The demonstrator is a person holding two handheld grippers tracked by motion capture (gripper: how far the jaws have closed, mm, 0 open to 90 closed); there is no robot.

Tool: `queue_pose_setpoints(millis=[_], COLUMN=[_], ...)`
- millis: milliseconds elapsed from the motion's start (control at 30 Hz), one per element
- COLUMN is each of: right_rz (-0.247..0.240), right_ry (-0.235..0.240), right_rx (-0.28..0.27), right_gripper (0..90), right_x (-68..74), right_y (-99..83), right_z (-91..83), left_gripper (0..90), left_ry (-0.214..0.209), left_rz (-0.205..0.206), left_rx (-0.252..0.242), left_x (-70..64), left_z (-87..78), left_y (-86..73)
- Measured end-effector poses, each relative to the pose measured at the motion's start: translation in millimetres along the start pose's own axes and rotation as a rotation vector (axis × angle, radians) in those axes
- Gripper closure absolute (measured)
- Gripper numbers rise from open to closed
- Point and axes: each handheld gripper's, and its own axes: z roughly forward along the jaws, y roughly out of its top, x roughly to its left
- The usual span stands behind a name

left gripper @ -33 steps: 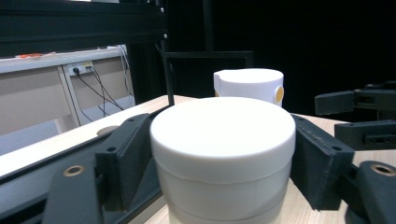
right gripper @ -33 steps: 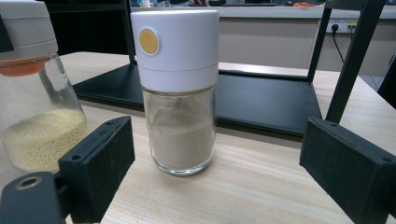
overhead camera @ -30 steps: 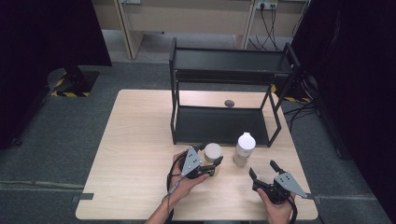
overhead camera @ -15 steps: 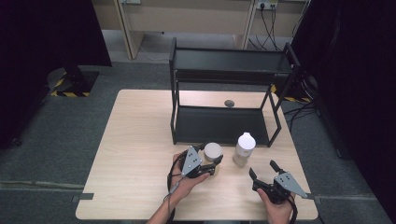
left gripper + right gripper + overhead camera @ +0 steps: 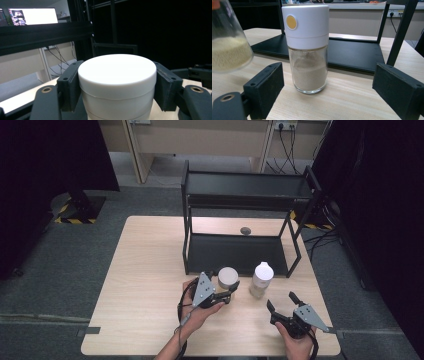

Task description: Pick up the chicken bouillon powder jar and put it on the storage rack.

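Note:
A jar with a white lid [image 5: 227, 277] sits between the jaws of my left gripper [image 5: 229, 285], which is shut on it just in front of the black rack. In the left gripper view the jar [image 5: 117, 82] is pressed by both pads [image 5: 70, 86]. In the right gripper view the same jar [image 5: 227, 45] holds pale yellow grains and hangs tilted at the upper left. A glass spice bottle [image 5: 261, 279] with a white cap stands upright on the table to its right. My right gripper [image 5: 281, 300] is open, short of the bottle [image 5: 308, 50], with its jaws wide apart.
A black two-tier rack [image 5: 240, 254] stands at the back of the wooden table [image 5: 145, 270]; its lower shelf is bare. A small grey object [image 5: 245, 230] lies on the table behind the rack. Cables and a wall run beyond the table.

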Motion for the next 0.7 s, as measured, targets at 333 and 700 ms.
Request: queue_pose_setpoints(millis=[333, 700], right_rz=[0.003, 0.004], right_ry=[0.000, -0.001], right_rx=[0.000, 0.001], right_gripper=[10.3, 10.4], right_x=[-0.4, -0.3], right_y=[-0.1, 0.2], right_z=[0.0, 0.2], left_gripper=[32.8, 32.8], left_ry=[0.043, 0.083], left_rz=[0.011, 0.023], left_rx=[-0.011, -0.029], left_x=[3.1, 5.9], left_z=[-4.1, -6.9], left_y=[16.4, 28.5])
